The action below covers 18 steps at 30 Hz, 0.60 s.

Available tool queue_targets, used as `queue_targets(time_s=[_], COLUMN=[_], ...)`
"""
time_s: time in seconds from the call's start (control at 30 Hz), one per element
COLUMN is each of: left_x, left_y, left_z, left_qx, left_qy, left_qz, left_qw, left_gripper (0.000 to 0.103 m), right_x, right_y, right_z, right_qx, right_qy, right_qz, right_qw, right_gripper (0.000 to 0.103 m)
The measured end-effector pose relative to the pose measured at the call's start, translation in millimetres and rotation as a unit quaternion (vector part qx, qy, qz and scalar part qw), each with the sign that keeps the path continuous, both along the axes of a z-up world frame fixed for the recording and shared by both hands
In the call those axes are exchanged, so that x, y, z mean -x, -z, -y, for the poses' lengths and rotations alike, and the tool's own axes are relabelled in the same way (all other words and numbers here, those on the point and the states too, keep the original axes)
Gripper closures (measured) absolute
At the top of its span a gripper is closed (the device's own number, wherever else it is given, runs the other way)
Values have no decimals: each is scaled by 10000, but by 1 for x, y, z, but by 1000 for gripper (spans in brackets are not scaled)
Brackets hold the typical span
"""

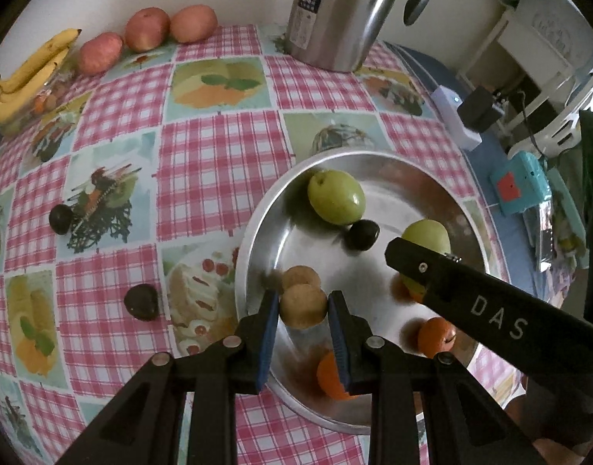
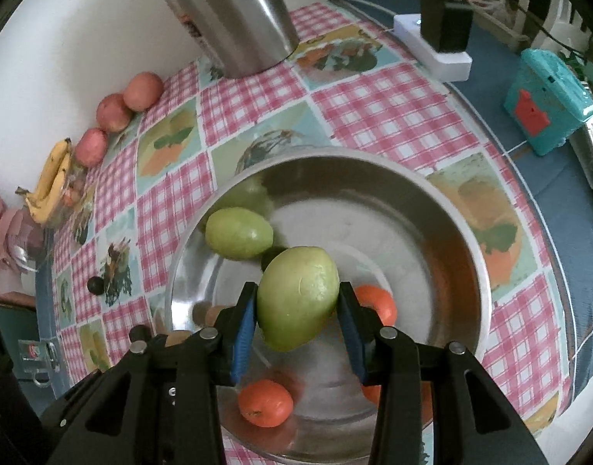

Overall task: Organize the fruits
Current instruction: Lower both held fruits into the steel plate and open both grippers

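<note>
Over the steel bowl [image 2: 432, 209] we hold two fruits: the right gripper [image 2: 298, 310], jaws closed across the middle of a smooth, firm, probably slippery green fruit [image 2: 296, 302], and the left gripper [image 1: 302, 306], jaws narrow on a light, rough brown fruit [image 1: 302, 304].
</note>
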State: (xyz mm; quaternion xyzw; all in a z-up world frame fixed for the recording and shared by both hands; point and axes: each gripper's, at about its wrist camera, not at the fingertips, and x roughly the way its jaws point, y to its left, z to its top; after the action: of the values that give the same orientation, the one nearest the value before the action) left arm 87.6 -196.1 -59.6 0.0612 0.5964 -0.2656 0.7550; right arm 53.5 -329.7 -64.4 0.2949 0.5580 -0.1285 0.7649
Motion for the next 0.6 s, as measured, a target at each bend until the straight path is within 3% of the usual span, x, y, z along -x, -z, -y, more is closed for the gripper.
queue_targets(time_s=[0.6], left_x=[3], left_y=[28], left_z=[9], left_qx=[-351], left_qy=[168], left_qz=[-277], left_qw=[9989], left_gripper=[74], right_x=[-8], right_y=[22], right_z=[-12], right_qx=[-69], right_qy=[-300], right_qz=[-455], right_qw=[9985], right_gripper=[60])
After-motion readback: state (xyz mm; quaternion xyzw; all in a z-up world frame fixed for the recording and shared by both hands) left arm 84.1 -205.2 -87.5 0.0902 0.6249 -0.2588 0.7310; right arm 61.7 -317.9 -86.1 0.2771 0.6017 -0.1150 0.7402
